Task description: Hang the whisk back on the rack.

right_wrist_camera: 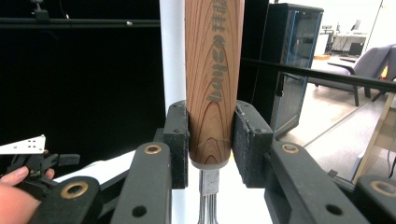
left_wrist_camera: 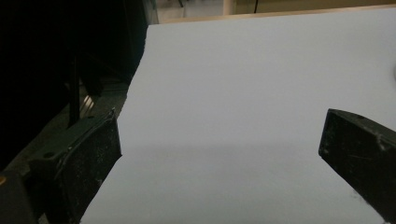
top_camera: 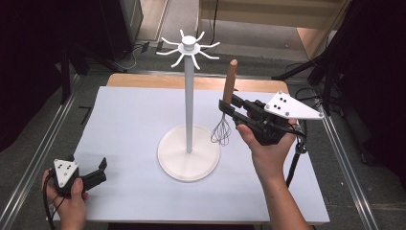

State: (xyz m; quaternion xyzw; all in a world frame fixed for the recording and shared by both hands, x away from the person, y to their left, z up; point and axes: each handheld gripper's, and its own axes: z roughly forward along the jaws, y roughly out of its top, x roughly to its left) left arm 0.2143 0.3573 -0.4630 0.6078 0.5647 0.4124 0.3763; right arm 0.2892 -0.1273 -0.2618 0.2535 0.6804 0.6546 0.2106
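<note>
A whisk with a wooden handle (top_camera: 231,81) and wire head (top_camera: 221,131) hangs upright, wires down, just right of the white hook stand's pole (top_camera: 189,105). My right gripper (top_camera: 226,107) is shut on the lower end of the handle (right_wrist_camera: 214,79), its pads pressed on both sides. The stand has a round base (top_camera: 188,153) and curved hooks at its top (top_camera: 189,47). My left gripper (top_camera: 101,166) rests at the table's front left, open, jaws wide apart over bare white surface (left_wrist_camera: 224,154).
The white table top (top_camera: 129,124) has metal rails along both sides (top_camera: 38,158). Dark stands and cables stand beyond the far edge and at the right (top_camera: 330,62). In the right gripper view the other hand and its gripper (right_wrist_camera: 28,163) appear low left.
</note>
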